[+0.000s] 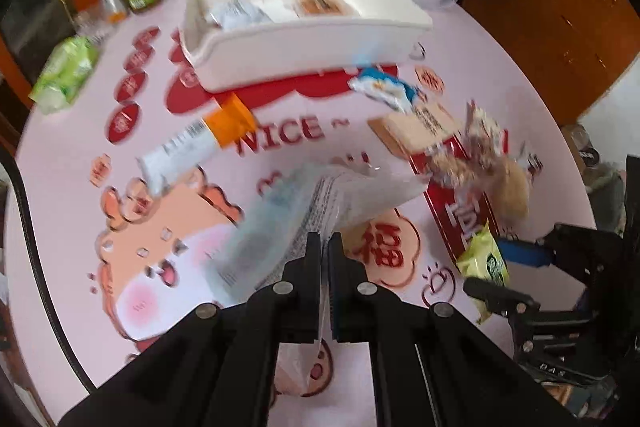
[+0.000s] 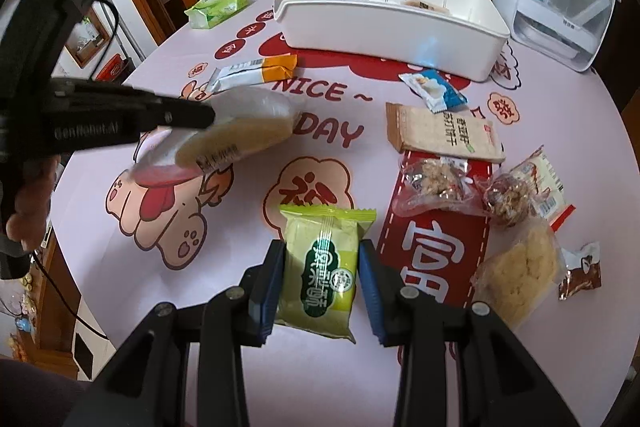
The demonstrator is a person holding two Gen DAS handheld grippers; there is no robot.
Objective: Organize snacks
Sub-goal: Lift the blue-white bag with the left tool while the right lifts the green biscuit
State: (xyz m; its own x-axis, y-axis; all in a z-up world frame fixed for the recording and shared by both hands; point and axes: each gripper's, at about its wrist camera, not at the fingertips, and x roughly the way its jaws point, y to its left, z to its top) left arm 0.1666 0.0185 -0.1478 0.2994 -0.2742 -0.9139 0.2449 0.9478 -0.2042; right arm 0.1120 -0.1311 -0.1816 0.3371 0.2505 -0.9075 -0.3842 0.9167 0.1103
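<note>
The right gripper (image 2: 322, 277) straddles the green snack packet (image 2: 322, 269), fingers wide, long axis toward 12 o'clock; left gripper (image 1: 324, 241) pinches a clear-wrapped cake (image 1: 320, 203).

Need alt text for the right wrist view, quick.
The right gripper straddles a green snack packet on the pink table; the left gripper holds a clear-wrapped pastry aloft. More snacks and a white bin lie beyond.
</note>
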